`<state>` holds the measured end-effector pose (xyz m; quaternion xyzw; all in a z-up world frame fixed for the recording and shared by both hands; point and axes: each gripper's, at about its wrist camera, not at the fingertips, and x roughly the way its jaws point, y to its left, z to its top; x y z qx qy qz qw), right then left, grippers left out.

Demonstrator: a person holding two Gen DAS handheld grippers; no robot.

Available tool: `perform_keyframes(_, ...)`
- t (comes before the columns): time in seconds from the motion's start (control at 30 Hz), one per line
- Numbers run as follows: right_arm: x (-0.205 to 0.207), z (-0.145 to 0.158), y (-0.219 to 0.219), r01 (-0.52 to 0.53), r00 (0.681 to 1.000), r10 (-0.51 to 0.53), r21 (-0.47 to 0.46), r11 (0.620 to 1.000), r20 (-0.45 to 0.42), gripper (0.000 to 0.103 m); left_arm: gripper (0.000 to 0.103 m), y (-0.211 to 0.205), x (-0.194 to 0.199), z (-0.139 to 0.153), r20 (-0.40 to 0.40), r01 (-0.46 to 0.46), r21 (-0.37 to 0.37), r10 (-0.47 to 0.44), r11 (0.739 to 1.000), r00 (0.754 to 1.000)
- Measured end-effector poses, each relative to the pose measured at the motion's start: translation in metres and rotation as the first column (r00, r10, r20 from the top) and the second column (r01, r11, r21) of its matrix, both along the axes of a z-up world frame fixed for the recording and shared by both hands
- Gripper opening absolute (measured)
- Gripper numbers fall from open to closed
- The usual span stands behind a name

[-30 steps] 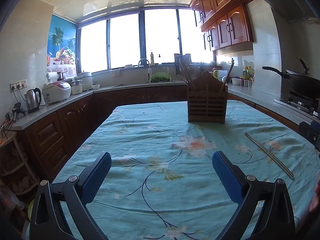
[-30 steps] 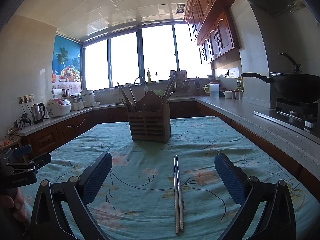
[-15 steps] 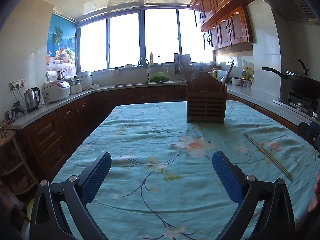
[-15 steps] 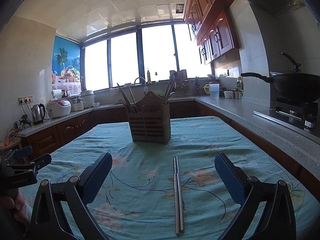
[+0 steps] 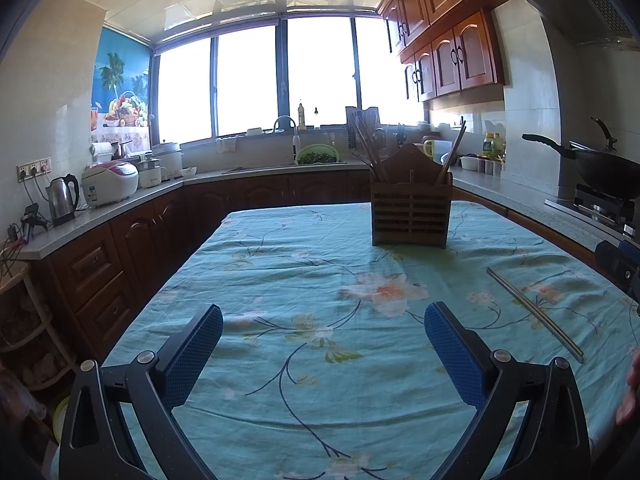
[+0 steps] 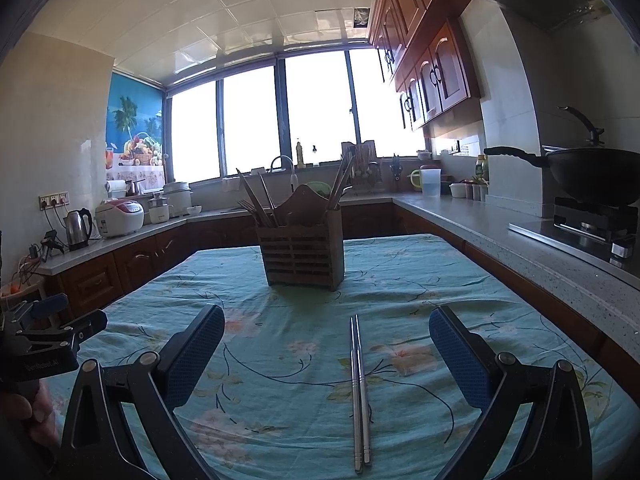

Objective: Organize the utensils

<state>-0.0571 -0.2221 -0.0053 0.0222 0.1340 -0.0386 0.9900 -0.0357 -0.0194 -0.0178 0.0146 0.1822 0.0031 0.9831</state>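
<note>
Both grippers, left gripper [image 5: 323,342] and right gripper [image 6: 326,344], gape wide, empty. Steel chopsticks [image 6: 359,394] lie between right fingers, near side of wooden holder [image 6: 302,254]. Holder contents indistinct; tablecloth [image 6: 400,280] otherwise unobstructed.

Pair of steel chopsticks [image 6: 359,396] lying flat, side by side on the floral tablecloth, slatted wooden utensil holder [image 6: 304,254] upright beyond them, sticks leaning out

My left gripper [image 5: 323,354] and right gripper [image 6: 326,356] match — black angular arms, silver round screws at the joints, blue textured pads [image 6: 196,356] lining each finger's inner face.
</note>
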Motion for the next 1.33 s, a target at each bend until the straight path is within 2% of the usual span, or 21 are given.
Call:
perform_keyframes(0.97, 0.008, 0.004, 0.002, -0.003, 1.000, 0.003, 0.015, 1.000, -0.014, 0.103, 0.102, -0.012, 0.009, 0.006, -0.038, 0.013, -0.018, -0.013, 1.000, 0.999)
perform_keyframes(1.33, 0.027, -0.006, -0.002, 0.019, 0.993, -0.015, 0.039, 0.999, -0.113, 0.103, 0.102, -0.017, 0.027, 0.005, -0.103, 0.029, -0.040, -0.033, 0.999, 0.994)
